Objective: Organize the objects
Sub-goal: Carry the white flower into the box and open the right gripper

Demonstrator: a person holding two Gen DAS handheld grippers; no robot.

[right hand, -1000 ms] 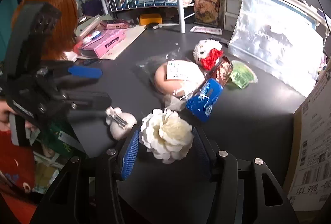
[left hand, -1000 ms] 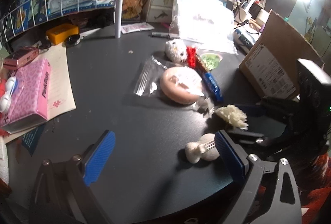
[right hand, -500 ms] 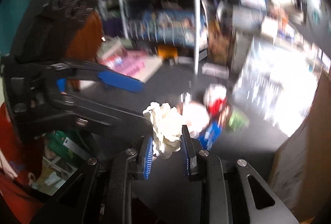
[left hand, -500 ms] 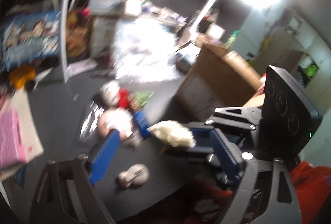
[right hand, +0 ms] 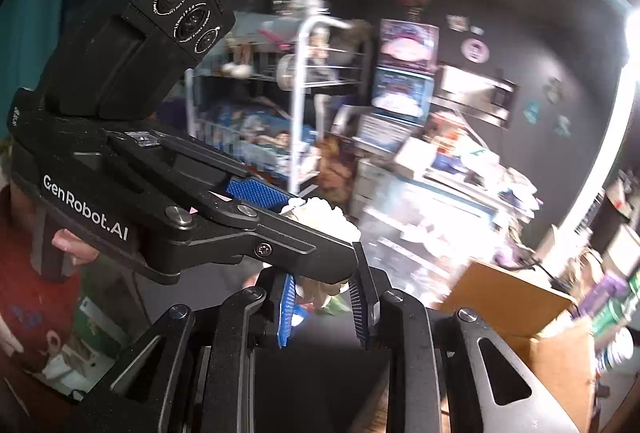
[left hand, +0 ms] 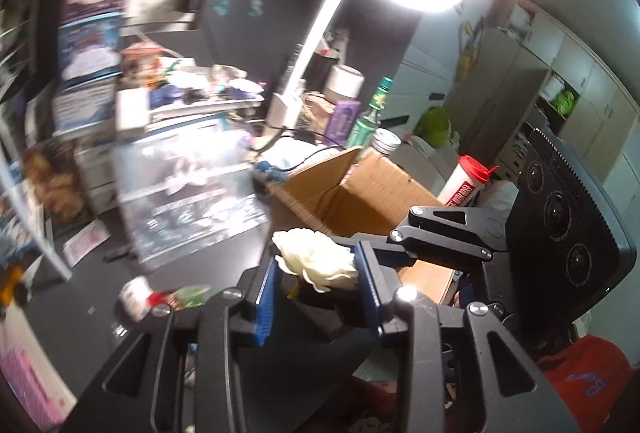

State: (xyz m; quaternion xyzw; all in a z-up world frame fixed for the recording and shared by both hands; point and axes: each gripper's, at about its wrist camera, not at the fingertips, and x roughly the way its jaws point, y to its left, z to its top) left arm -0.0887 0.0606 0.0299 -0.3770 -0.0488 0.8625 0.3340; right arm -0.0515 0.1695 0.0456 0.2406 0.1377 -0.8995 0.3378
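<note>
Where box rim nears, both hand-held grippers pinch flower.

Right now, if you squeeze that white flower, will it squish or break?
It would probably squish: the white flower looks like layered soft petals, bulging between the left gripper fingers. It is likely very light, since it sits pinched in the air without sagging. It shouldn't roll, but the petals could crumple against the ribbed blue pads.
</note>
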